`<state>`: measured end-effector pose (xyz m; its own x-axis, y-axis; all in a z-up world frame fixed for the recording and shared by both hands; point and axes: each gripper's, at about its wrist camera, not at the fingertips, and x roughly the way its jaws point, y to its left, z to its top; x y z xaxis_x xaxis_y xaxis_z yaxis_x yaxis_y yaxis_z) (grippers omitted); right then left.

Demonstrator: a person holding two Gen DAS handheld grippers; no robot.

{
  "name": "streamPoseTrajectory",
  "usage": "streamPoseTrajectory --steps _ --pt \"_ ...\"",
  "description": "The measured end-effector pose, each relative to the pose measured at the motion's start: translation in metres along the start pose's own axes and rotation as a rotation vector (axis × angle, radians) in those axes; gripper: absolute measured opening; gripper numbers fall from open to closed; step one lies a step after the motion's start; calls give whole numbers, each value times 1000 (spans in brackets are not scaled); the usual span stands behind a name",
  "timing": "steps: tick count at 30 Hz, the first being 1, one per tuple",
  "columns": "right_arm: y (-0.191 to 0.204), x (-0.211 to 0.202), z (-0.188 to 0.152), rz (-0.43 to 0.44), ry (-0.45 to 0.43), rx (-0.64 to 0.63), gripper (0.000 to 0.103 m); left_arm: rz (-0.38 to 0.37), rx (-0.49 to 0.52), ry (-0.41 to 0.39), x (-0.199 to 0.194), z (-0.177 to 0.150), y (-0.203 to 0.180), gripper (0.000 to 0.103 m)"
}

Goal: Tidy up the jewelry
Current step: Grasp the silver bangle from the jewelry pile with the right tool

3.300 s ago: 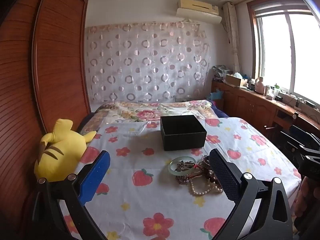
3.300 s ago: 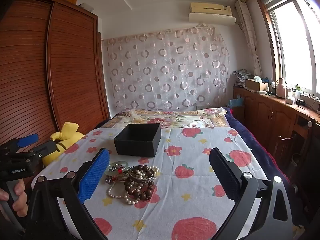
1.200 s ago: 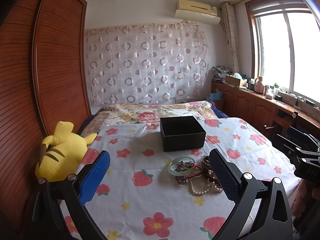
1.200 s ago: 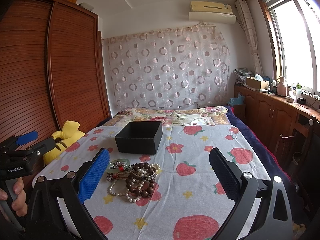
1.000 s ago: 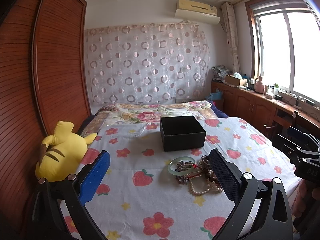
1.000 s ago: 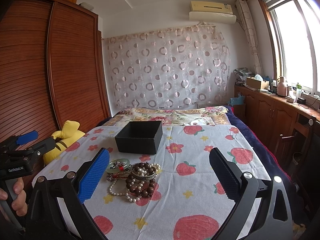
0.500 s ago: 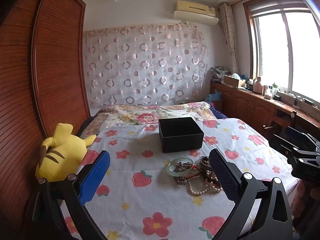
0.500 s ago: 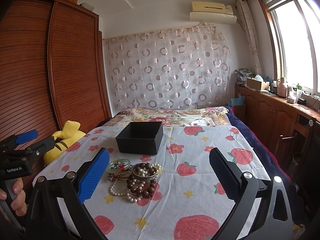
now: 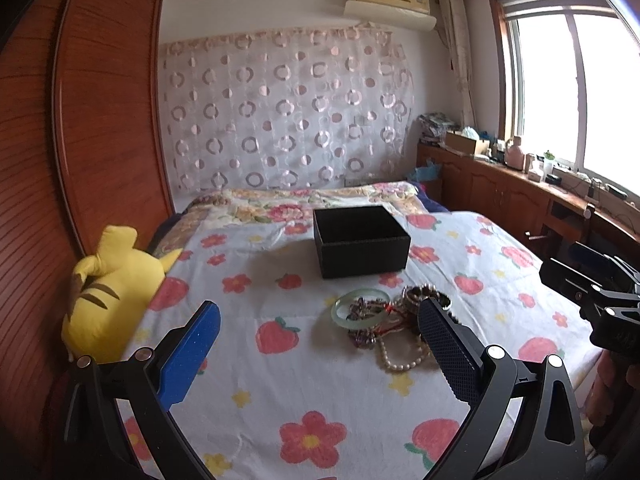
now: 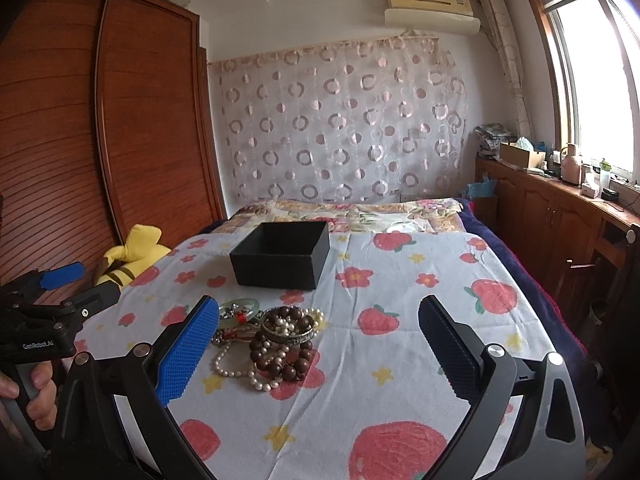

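I am holding both tools, left and right, wide open, empty; I am lining up on the tangled jewelry pile; lifting one piece cleanly matters, black box waiting.

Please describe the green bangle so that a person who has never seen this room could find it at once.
Look at the bed with the strawberry and flower sheet, and find the open black box near its middle. Just in front of the box lies a small heap of jewelry. The green bangle is at the heap's edge on the yellow plush toy's side: one smooth, pale green ring, unlike the beaded strands beside it.
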<state>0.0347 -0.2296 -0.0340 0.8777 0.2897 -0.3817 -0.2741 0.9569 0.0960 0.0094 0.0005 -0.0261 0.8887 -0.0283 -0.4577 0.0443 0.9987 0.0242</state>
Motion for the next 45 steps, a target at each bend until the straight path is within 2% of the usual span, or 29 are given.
streamPoseTrajectory --steps 4,9,16,25,29,36,37,38,39,45 --pt "-1 10 -3 30 13 -25 99 -17 7 31 14 -5 1 96" --pt "-1 31 -4 80 68 -64 80 -48 9 79 31 -12 5 96" --pt "2 73 -8 145 178 -110 79 -90 9 148 57 -23 13 96" --pt "7 136 -12 232 390 -89 79 -121 -6 212 76 -29 20 96" --pt "13 156 -14 223 448 -93 79 -127 -22 224 81 -30 27 96" --pt "16 178 -16 233 504 -91 78 -134 -23 247 89 -28 32 96" --pt "17 178 -16 242 506 -91 75 -133 -22 250 90 -27 32 96" --pt "18 177 -16 255 508 -92 68 -134 -21 253 91 -27 32 96" --pt "19 177 -15 257 507 -98 62 -135 -21 258 92 -26 32 96" --pt "16 160 -11 242 444 -122 62 -152 -19 280 101 -25 30 96"
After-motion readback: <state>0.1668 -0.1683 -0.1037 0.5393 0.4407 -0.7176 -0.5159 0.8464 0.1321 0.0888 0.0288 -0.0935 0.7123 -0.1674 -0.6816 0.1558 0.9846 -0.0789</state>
